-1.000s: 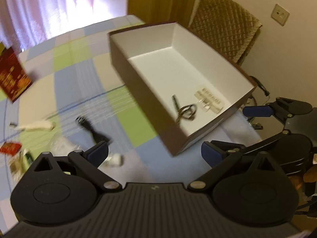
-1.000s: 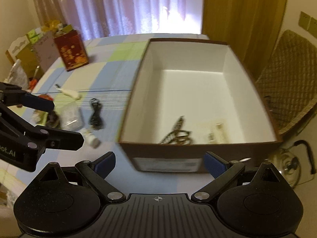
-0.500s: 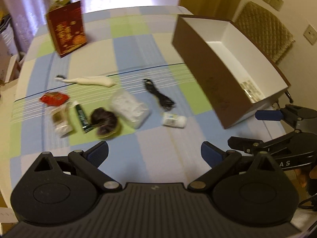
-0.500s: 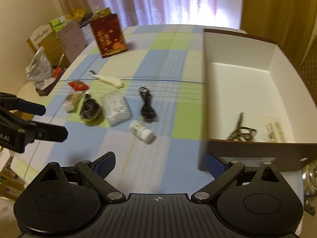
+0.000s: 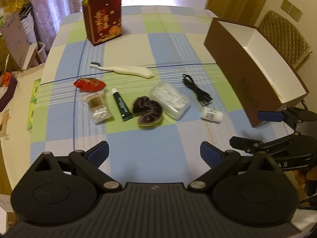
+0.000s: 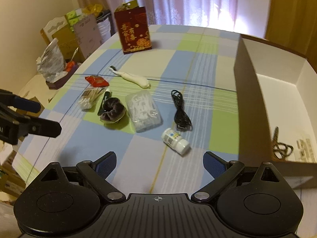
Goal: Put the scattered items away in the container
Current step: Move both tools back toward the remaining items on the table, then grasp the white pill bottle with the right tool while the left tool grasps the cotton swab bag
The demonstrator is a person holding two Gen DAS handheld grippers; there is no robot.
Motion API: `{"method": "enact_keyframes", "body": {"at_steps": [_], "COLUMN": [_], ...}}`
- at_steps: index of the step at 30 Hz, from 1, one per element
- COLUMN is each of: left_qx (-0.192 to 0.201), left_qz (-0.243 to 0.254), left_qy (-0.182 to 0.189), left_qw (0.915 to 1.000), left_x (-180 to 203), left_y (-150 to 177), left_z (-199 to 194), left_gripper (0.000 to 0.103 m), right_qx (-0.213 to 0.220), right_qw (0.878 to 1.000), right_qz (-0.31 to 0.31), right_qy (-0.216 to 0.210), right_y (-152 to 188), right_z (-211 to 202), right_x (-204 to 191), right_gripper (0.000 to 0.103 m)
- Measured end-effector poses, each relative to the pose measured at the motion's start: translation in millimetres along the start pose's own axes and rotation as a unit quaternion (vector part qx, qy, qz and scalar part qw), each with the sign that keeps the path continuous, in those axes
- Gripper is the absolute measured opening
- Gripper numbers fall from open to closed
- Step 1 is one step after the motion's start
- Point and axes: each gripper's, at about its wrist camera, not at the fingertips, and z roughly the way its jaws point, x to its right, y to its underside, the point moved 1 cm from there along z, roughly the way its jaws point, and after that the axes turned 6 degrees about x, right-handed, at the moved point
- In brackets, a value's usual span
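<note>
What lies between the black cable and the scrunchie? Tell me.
A clear plastic box of floss picks lies between the black cable and the scrunchie, plain in the right wrist view.

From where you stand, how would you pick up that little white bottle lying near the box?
I'd probably take the white bottle across its round body, coming straight down from above. It lies on its side on the tablecloth, apart from the black cable, so open fingers should fit either side. The right gripper is open and nearest.
</note>
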Motion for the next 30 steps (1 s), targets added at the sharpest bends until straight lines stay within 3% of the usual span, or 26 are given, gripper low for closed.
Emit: {"method": "enact_keyframes", "body": {"at_steps": [1, 2, 3, 10, 11, 13, 20, 22, 25, 26, 30], "left_qx": [-0.001, -0.001, -0.001, -0.007, -0.008, -0.012, -0.022, -0.026, -0.03, -0.031, -0.035], "left_qz": [-0.003, -0.006, -0.008, -0.032, -0.036, -0.044, -0.064, -0.069, -0.075, -0.076, -0.079], "left_qy": [-0.002, -0.005, -0.008, -0.03, -0.034, -0.039, -0.053, -0.056, -0.06, -0.06, -0.059], "left_qw": [1.0, 1.0, 0.9999, 0.999, 0.9988, 0.9982, 0.9963, 0.9957, 0.995, 0.9948, 0.9945], "left_x": [-3, -7, -11, -34, -37, -43, -57, -61, -67, -69, -75], "left_y": [0, 0, 0, 1, 1, 1, -2, -3, -5, -6, -10], "left_z": [1, 3, 5, 18, 20, 25, 41, 46, 51, 53, 61], "left_gripper": [0.096, 0.096, 0.096, 0.094, 0.093, 0.093, 0.092, 0.091, 0.091, 0.09, 0.081], "right_qx": [0.0, -0.002, -0.005, -0.011, -0.009, -0.015, -0.028, -0.035, -0.045, -0.049, -0.051], "right_qw": [1.0, 1.0, 1.0, 1.0, 1.0, 0.999, 0.999, 0.999, 0.998, 0.998, 0.999], "right_qz": [-0.003, -0.002, 0.001, -0.019, -0.021, -0.025, -0.04, -0.041, -0.038, -0.033, -0.004], "right_qy": [0.001, 0.0, -0.001, 0.019, 0.017, 0.015, 0.002, -0.004, -0.007, -0.007, 0.007], "right_y": [0, 1, 1, 1, 0, -1, -7, -8, -7, -7, -8], "right_z": [4, 8, 13, 43, 46, 56, 84, 90, 97, 98, 97], "right_x": [-1, 0, 1, 10, 12, 16, 25, 27, 31, 33, 43], "right_gripper": [0.097, 0.08, 0.074, 0.071, 0.063, 0.058, 0.057, 0.044, 0.038, 0.03, 0.03]}}
